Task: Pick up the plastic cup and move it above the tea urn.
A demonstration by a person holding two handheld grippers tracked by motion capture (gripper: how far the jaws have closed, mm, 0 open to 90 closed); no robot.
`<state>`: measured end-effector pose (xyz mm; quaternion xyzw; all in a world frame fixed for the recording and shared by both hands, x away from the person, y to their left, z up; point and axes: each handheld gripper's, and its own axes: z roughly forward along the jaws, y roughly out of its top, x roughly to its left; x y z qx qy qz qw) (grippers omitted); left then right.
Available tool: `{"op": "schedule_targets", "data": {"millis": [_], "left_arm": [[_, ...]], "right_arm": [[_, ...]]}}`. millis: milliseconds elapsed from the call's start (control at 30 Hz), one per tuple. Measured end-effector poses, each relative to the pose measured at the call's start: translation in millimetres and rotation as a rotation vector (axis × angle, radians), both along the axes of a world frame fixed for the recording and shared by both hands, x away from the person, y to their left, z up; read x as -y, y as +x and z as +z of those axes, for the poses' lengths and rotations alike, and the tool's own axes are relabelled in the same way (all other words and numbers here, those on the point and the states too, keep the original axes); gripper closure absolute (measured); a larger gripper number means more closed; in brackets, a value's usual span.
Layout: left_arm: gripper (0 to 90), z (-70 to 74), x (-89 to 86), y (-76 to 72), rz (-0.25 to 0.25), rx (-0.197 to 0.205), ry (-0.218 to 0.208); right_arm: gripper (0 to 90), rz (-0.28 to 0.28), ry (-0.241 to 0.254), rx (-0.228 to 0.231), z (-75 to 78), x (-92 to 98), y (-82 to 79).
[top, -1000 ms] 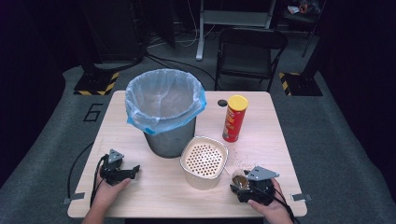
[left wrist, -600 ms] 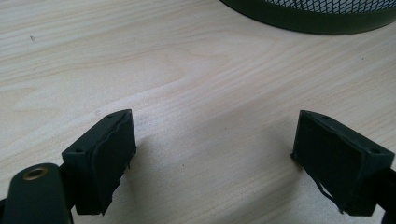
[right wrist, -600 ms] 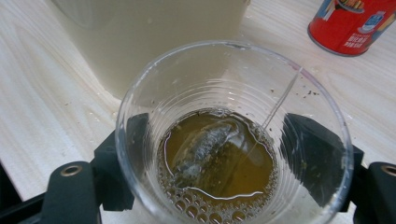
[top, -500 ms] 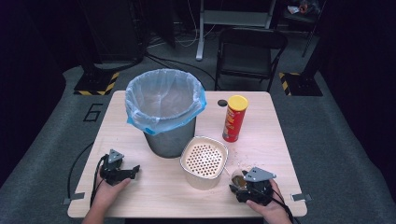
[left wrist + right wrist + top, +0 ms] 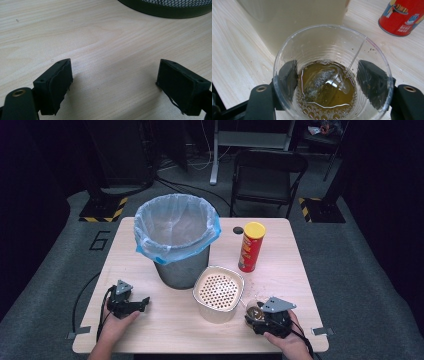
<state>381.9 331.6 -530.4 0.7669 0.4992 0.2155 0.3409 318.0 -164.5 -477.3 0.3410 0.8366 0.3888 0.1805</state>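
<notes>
The clear cup point(image 5: 332, 75) of tea stands upright near the counter's point(image 5: 165, 320) front right corner, and the right tool point(image 5: 259, 314) has just been closing on its sides. The strainer tub point(image 5: 218, 292) sits just left of it. The left tool point(image 5: 142, 302) rests wide open and empty.

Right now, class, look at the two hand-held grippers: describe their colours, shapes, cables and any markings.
Both grippers, left and right, are black, each topped by a grey three-cornered plate. A black cable trails from each. The jaws end in blocky black pads, with a brass-coloured ring in the left arm behind them. No markings or sleeves are visible.
</notes>
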Motion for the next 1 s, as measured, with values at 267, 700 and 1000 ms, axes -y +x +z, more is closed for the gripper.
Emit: {"op": "schedule_targets", "data": {"millis": [267, 700, 1000], "left_arm": [[12.9, 0.0, 0.0, 0.0, 0.000, 0.000, 0.000], [12.8, -0.1, 0.1, 0.0, 0.000, 0.001, 0.002], [12.9, 0.0, 0.0, 0.0, -0.001, 0.001, 0.003]], "right_arm": [[33.0, 0.014, 0.007, 0.014, 18.5, 9.0, 14.1], [33.9, -0.021, -0.006, 0.053, 50.9, 31.5, 74.4], [34.5, 0.017, -0.006, 0.080, 64.2, 27.0, 100.4]]}}
